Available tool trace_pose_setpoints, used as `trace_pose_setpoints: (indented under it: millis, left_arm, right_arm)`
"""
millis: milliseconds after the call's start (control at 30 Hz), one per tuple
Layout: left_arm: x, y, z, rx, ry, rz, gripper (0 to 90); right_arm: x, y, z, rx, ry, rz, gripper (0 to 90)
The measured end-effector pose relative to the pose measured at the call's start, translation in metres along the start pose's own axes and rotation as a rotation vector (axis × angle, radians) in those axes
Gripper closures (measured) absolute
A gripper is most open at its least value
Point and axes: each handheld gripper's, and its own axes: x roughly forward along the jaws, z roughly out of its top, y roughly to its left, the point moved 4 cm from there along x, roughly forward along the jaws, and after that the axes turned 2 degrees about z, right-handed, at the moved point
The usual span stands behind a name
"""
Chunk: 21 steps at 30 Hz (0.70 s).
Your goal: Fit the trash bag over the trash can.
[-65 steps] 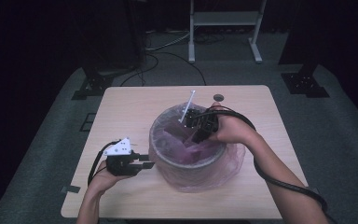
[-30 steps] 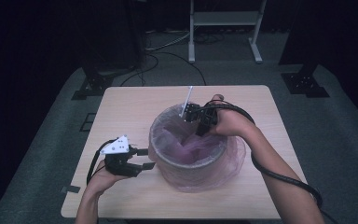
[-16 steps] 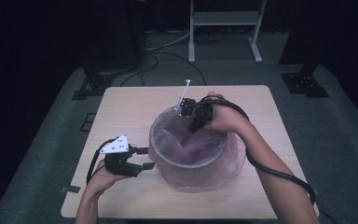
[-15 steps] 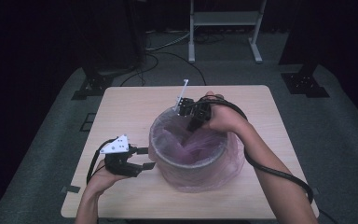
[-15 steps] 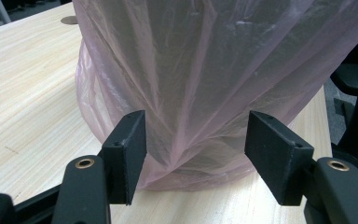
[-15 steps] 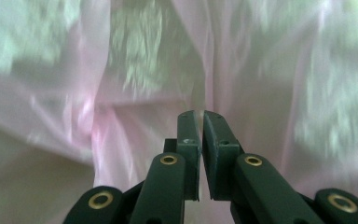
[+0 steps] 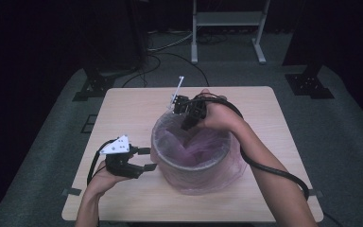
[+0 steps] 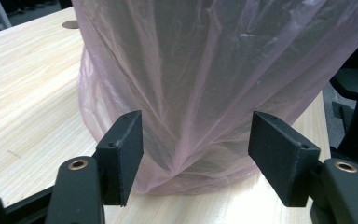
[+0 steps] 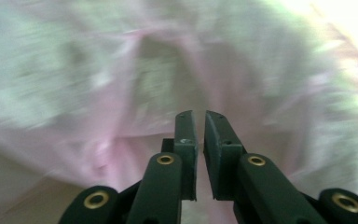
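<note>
Pink translucent plastic bag point(image 7: 196, 153), lining a round grey bin point(image 7: 189, 165), is standing upright at the middle of the pale wooden desk point(image 7: 123, 109), mouth facing up. Left claw point(image 7: 145, 159) is hovering released just left of it, having just widened. Right claw point(image 7: 185, 124), inside the far rim, is parting slightly, nothing visibly between its jaws.

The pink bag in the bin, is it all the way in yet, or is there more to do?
Mostly in. The pink bag already lines the bin and folds over its rim down to the table. The right gripper reaches inside from the far rim, jaws nearly shut and just easing apart, apparently with nothing between them. The left gripper waits open beside the bag's loose skirt. Probably left: smoothing the inside and tidying that skirt.
</note>
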Motion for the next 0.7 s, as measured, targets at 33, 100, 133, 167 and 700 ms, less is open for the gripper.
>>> trace_pose_setpoints:
  millis: [33, 100, 133, 167, 700]
  left_arm:
    - [0.0, 0.0, 0.0, 0.001, 0.0, 0.0, 34.2]
    - [0.0, -0.001, 0.0, -0.002, -0.002, 0.002, 34.1]
    - [-0.001, 0.0, 0.0, -0.002, -0.001, 0.003, 33.5]
    - [-0.001, 0.0, 0.0, -0.003, 0.0, 0.004, 33.0]
    - [-0.003, 0.001, -0.001, -0.013, 0.001, 0.012, 28.3]
  right_arm:
    - [-0.001, 0.006, -0.001, -0.015, -0.001, 0.001, 82.9]
    - [-0.002, 0.017, -0.001, -0.034, -0.013, 0.029, 82.9]
    - [0.0, 0.025, 0.001, -0.052, -0.013, 0.048, 82.9]
    - [0.002, 0.032, 0.004, -0.064, -0.011, 0.062, 82.9]
    - [0.006, 0.048, 0.008, -0.083, -0.055, 0.117, 73.2]
